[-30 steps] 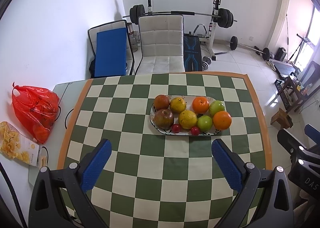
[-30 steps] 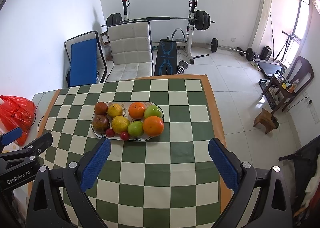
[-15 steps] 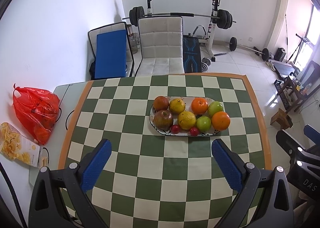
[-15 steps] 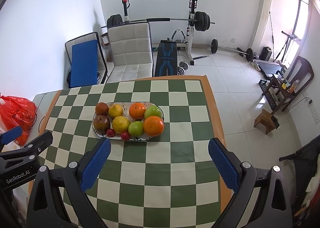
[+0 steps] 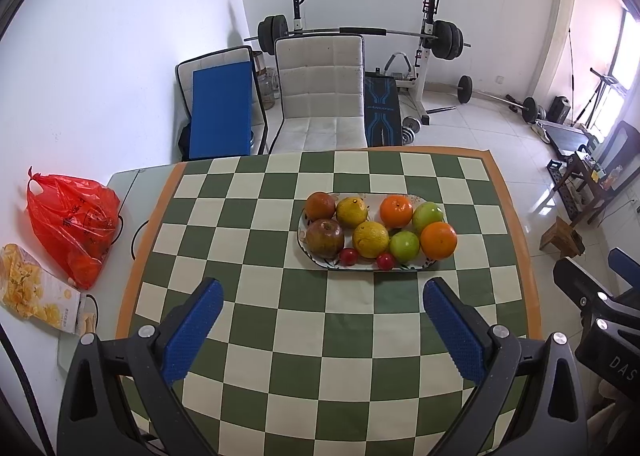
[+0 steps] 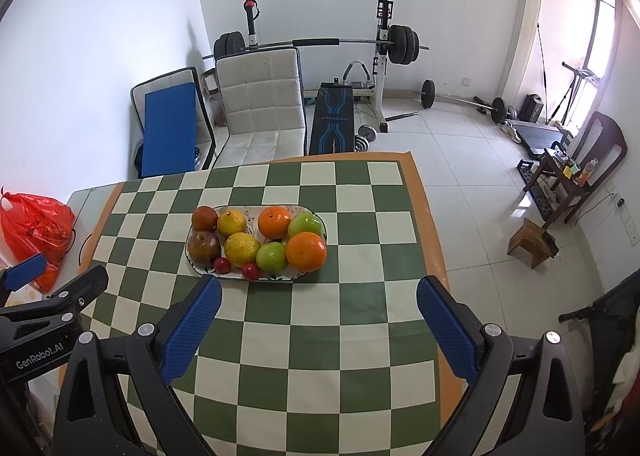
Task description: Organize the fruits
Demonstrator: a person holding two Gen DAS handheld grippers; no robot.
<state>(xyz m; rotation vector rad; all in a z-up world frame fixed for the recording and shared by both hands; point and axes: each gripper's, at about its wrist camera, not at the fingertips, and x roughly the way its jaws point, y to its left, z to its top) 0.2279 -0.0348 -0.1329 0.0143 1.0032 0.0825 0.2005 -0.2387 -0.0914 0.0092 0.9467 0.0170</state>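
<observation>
An oval patterned plate (image 5: 404, 267) (image 6: 320, 220) sits mid-table, filled with fruit: two oranges (image 5: 438, 240) (image 6: 306, 251), two green apples (image 5: 404, 246) (image 6: 272, 257), two yellow citrus (image 5: 370, 239) (image 6: 242, 249), two dark red-brown fruits (image 5: 325, 238) (image 6: 204, 247) and two small red ones (image 5: 348, 256) (image 6: 221, 265). My left gripper (image 5: 323, 298) hovers open above the cloth, short of the plate. My right gripper (image 6: 319, 296) is open too, with the plate ahead and to the left. Neither holds anything.
A green-and-cream checkered cloth (image 5: 280, 328) covers the table. A red plastic bag (image 5: 72, 223) (image 6: 32, 228) and a snack packet (image 5: 36, 288) lie at the left edge. A white chair (image 5: 320, 95) and weight bench (image 6: 332, 119) stand behind the table.
Both views have drifted slightly, so the plate sits a touch higher and further left in frame. Both grippers stay open and the fruit has not moved.
</observation>
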